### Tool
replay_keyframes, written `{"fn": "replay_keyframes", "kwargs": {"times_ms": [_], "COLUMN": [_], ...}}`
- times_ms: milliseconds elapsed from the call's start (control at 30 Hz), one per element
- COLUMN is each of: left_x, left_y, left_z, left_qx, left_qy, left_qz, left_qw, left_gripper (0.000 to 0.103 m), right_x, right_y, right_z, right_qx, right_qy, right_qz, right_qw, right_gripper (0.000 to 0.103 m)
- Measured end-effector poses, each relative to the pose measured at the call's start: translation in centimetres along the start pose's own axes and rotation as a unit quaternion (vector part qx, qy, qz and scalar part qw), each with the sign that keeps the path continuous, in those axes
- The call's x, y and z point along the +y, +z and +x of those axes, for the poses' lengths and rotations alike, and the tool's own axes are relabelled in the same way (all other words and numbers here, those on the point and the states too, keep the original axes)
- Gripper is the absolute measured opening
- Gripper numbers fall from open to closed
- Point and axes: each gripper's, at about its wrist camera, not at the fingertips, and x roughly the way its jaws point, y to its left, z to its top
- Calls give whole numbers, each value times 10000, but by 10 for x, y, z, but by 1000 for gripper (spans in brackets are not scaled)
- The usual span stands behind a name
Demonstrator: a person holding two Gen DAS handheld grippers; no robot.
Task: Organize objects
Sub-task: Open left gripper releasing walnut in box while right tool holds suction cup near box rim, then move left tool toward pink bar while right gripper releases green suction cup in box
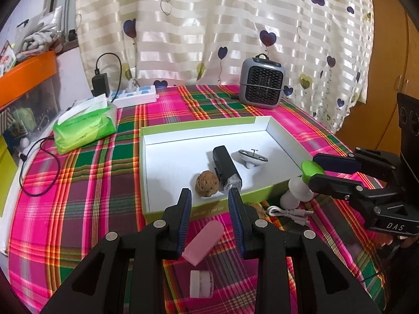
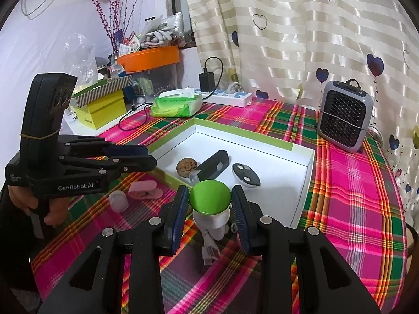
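A shallow white box with green rim (image 1: pixel 167 127) (image 2: pixel 305 183) lies on the plaid cloth. In it are a brown walnut (image 1: pixel 207 184) (image 2: pixel 187 167), a black device (image 1: pixel 225 168) (image 2: pixel 213 167) and a white-and-black remote (image 1: pixel 252 157) (image 2: pixel 246 175). My left gripper (image 1: pixel 209 225) is open above a pink eraser (image 1: pixel 203 243) (image 2: pixel 144 189); a small white jar (image 1: pixel 201 284) (image 2: pixel 118 201) lies nearer. My right gripper (image 2: pixel 209 209) (image 1: pixel 313 172) is open, its jaws on either side of the green cap of a white mushroom lamp (image 2: pixel 210 197) (image 1: pixel 310 170), apart from it.
A white cable (image 1: pixel 288 213) (image 2: pixel 209 248) trails from the lamp. A grey heater (image 1: pixel 263 82) (image 2: pixel 344 116), a green tissue pack (image 1: pixel 85 123) (image 2: pixel 176 104) and a power strip (image 1: pixel 133 95) (image 2: pixel 230 96) stand at the back. Boxes crowd the left edge.
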Motion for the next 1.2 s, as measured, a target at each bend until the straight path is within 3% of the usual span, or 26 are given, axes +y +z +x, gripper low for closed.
{"fn": "replay_keyframes", "kwargs": {"times_ms": [733, 1067, 1200], "left_x": [9, 11, 12], "left_y": [-12, -15, -14], "left_z": [-11, -6, -2], "left_qx": [-61, -15, 18], "left_qy": [-38, 17, 66], "left_qz": [3, -135, -189], "left_qw": [10000, 9999, 9998], "left_gripper": [27, 27, 27], "right_x": [-18, -24, -27], "right_y": [-19, -1, 3], "right_z": [-2, -6, 15], "right_qx": [289, -226, -77], "right_qy": [-14, -392, -643], "right_qz": [160, 340, 334], "right_qw": [9995, 9984, 9973], "right_gripper": [35, 35, 35]}}
